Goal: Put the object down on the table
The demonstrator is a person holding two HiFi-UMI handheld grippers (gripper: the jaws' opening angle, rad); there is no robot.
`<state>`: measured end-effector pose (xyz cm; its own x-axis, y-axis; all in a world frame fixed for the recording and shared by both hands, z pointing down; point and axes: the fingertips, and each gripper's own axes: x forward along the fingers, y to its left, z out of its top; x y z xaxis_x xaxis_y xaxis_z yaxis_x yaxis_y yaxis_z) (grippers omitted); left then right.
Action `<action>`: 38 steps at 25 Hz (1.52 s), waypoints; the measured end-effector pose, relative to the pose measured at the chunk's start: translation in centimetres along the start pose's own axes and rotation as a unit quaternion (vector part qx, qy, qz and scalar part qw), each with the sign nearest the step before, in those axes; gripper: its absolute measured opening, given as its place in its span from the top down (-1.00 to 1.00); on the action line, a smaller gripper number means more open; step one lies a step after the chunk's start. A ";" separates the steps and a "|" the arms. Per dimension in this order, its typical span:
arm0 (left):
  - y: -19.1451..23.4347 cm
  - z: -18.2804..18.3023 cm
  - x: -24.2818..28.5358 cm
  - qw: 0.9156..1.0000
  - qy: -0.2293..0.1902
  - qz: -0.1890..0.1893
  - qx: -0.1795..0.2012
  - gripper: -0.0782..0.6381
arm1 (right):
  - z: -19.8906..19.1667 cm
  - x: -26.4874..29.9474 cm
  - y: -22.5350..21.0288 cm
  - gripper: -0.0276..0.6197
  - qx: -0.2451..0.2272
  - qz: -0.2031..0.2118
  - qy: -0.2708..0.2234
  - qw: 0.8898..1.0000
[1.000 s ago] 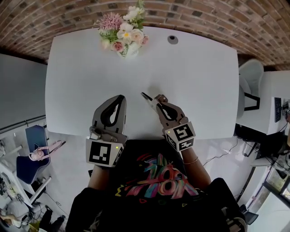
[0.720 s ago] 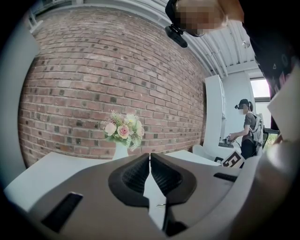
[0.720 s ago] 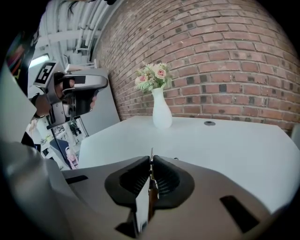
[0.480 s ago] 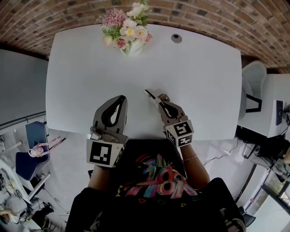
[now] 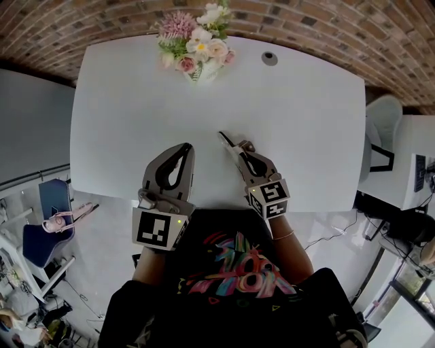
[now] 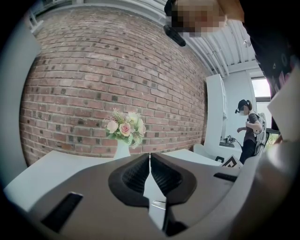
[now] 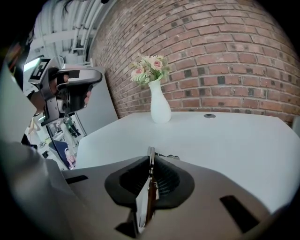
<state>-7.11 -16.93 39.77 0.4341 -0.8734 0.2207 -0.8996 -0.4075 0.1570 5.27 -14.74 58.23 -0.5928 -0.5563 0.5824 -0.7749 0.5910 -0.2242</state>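
A thin metal object point(image 7: 150, 157), seen edge-on, is clamped between the pads of the right gripper point(image 5: 238, 150), whose jaws are drawn in narrow around it. In the head view the object's dark tip is seen projecting beyond the gripper's fingertips, over the near middle of the white desk point(image 5: 299, 115). Whether the tip touches the desk surface cannot be told.

The left gripper point(image 5: 185, 147) is held just beside the right one, over the near edge of the desk. Its jaws are brought together, and nothing is seen between them.

A white vase of pink and cream flowers point(image 5: 197, 51) is set at the far edge of the desk, well apart from both grippers. A round cable grommet point(image 5: 270, 58) is seen to its right, and a brick wall point(image 5: 340, 20) lies behind the desk.
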 end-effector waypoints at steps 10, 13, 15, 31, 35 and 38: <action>-0.1 -0.5 0.2 1.000 0.010 -0.011 0.007 0.70 | -0.1 0.4 -0.8 0.73 0.014 -0.009 -0.010 1.000; -0.1 -0.2 0.4 1.000 0.005 -0.008 -0.001 0.70 | 0.1 0.5 -1.1 0.71 0.022 -0.012 -0.012 1.000; 0.0 -0.2 0.5 1.000 0.005 -0.009 -0.001 0.70 | 0.0 0.6 -1.4 0.69 0.028 -0.015 -0.012 0.999; 0.6 -0.8 0.5 1.000 0.018 -0.008 0.008 0.70 | -0.7 1.1 -2.8 0.59 0.035 -0.033 -0.023 0.999; 0.8 -1.5 0.1 0.999 0.036 -0.014 0.026 0.70 | -0.7 1.2 -2.8 0.57 0.043 -0.032 -0.025 0.998; 0.7 -0.6 0.3 1.000 0.018 -0.005 0.009 0.70 | -0.7 1.1 -2.7 0.55 0.051 -0.031 -0.025 0.998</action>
<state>-7.57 -17.31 40.56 0.4450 -0.8591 0.2529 -0.8954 -0.4220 0.1419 6.84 -16.59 60.02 -0.5518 -0.6199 0.5579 -0.8269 0.4938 -0.2691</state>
